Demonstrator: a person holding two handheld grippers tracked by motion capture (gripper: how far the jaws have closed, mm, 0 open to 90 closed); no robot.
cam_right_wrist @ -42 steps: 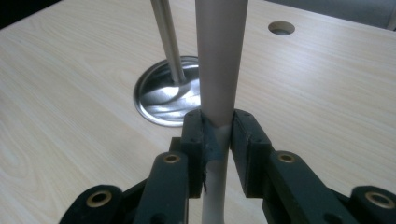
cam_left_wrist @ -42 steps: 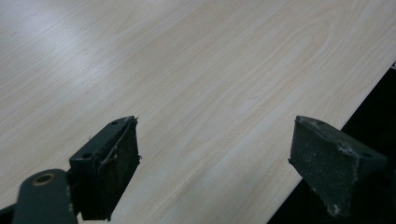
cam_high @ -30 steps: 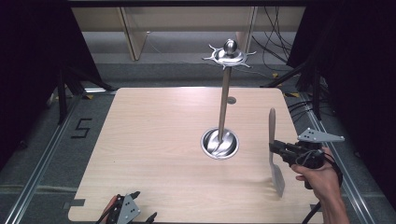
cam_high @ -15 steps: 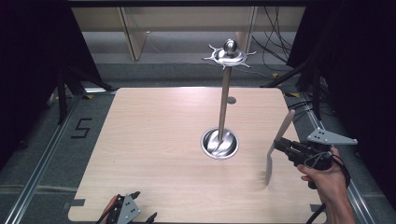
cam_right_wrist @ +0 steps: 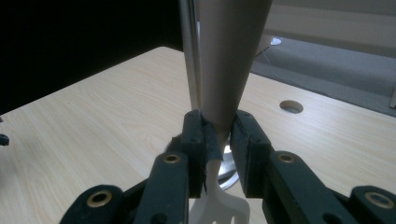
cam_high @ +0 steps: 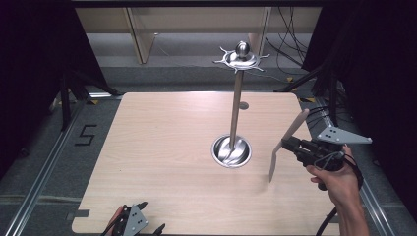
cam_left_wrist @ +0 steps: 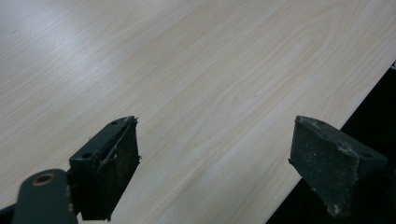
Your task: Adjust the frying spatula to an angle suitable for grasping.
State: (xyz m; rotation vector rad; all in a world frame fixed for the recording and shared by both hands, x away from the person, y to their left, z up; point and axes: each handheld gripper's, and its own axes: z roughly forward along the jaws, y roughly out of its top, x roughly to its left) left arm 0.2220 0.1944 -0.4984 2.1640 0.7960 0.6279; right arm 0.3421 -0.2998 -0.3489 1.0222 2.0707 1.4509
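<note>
Since the earlier frame my right gripper [cam_high: 290,145] has lifted the slotted spatula [cam_high: 287,142], clamped, at right of frame; my left gripper [cam_left_wrist: 215,172] gapes empty.

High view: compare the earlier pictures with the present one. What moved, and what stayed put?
The right gripper, shut on the beige plastic slotted spatula, lifted it off the light wooden table and tilted it, handle up. The left gripper and the steel utensil stand stayed put.

Tall metal stand with round dish base [cam_high: 231,150] on pale wooden table [cam_high: 162,147], right of centre; beige spatula [cam_high: 286,142] just right of it, off table.
</note>
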